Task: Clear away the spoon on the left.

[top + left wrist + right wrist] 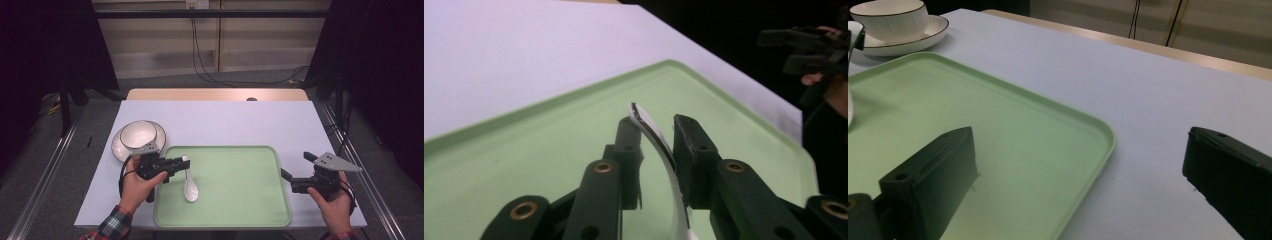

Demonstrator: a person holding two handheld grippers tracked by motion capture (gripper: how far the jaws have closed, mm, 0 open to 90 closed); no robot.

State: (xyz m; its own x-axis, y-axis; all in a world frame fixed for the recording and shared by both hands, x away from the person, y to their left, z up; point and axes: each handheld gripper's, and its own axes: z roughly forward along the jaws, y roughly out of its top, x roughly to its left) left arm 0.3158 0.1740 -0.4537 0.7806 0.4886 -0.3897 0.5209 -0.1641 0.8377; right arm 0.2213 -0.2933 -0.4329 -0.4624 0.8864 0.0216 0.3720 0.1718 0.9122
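Note:
A white ceramic spoon (pixel 190 189) lies with its bowl on the green tray (pixel 235 200), near the tray's left edge, handle rising toward the left. My left gripper (pixel 186 163) reaches in from the left at the handle's upper end. In the left gripper view the handle (pixel 659 145) stands between the two black jaws of that gripper (pixel 656 125). Its tip leans on the left one and a slim gap shows at the right one, so the gripper is open. My right gripper (pixel 296 165) hovers over the table by the tray's right edge, wide open (pixel 1083 165) with nothing between its jaws.
A white bowl (pixel 137 134) sits on a white saucer (pixel 118 146) at the tray's far-left corner, just behind my left hand; both also appear as bowl (pixel 888 17) and saucer (pixel 923 35). The lilac table (pixel 225 122) stretches behind the tray.

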